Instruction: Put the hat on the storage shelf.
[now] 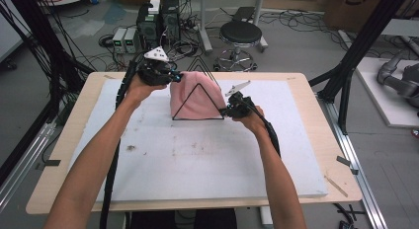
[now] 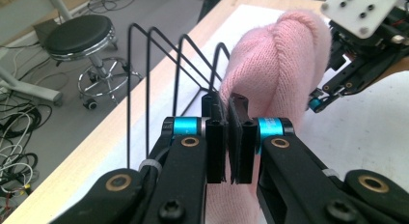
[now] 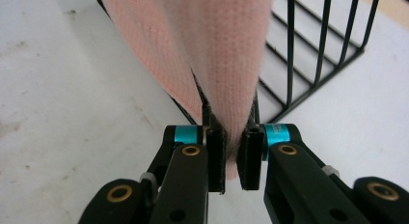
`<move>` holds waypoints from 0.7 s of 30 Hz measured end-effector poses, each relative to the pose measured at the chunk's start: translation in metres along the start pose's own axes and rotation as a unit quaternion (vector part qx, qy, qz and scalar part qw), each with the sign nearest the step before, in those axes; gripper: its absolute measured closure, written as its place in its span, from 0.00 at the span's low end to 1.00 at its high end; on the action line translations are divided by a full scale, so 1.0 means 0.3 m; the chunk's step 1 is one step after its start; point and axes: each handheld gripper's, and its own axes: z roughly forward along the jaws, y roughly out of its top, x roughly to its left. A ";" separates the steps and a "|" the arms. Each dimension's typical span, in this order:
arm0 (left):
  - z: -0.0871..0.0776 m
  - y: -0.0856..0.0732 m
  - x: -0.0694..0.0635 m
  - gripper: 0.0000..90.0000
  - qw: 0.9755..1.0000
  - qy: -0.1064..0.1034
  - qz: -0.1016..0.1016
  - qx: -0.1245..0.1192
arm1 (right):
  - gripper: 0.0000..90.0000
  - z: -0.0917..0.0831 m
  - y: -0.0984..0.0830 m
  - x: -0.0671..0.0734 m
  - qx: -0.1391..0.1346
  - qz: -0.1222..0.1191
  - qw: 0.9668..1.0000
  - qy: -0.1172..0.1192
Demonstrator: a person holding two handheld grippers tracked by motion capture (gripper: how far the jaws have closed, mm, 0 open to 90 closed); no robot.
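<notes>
Now draped over black wire rack (image 1: 210,86) at far middle of white table (image 1: 197,155): pink knitted cloth (image 1: 190,98), long axis left to right. Pinched at left end by left gripper (image 1: 174,79), at right end by right gripper (image 1: 225,110), both clamped on fabric, equally near.

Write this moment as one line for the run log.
left gripper: shut on pink cloth | right gripper: shut on pink cloth | cloth draped over black wire rack | on white board
</notes>
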 end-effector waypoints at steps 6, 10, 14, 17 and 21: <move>0.021 -0.003 -0.001 0.96 1.000 0.000 0.003 0.010 | 0.95 0.010 -0.007 -0.008 0.004 0.001 1.000 0.001; 0.019 -0.002 -0.001 0.96 1.000 0.001 0.005 0.011 | 0.95 0.024 -0.012 -0.016 0.003 0.004 1.000 0.004; 0.023 -0.003 0.000 0.96 1.000 0.003 0.006 0.019 | 0.95 0.030 -0.013 -0.021 0.002 0.000 1.000 0.002; 0.030 -0.004 -0.002 0.96 1.000 0.002 0.008 0.022 | 0.95 0.034 -0.016 -0.024 0.003 0.002 1.000 0.006; 0.037 -0.007 -0.001 0.96 1.000 0.002 0.007 0.026 | 0.95 0.043 -0.021 -0.029 0.002 0.000 1.000 0.005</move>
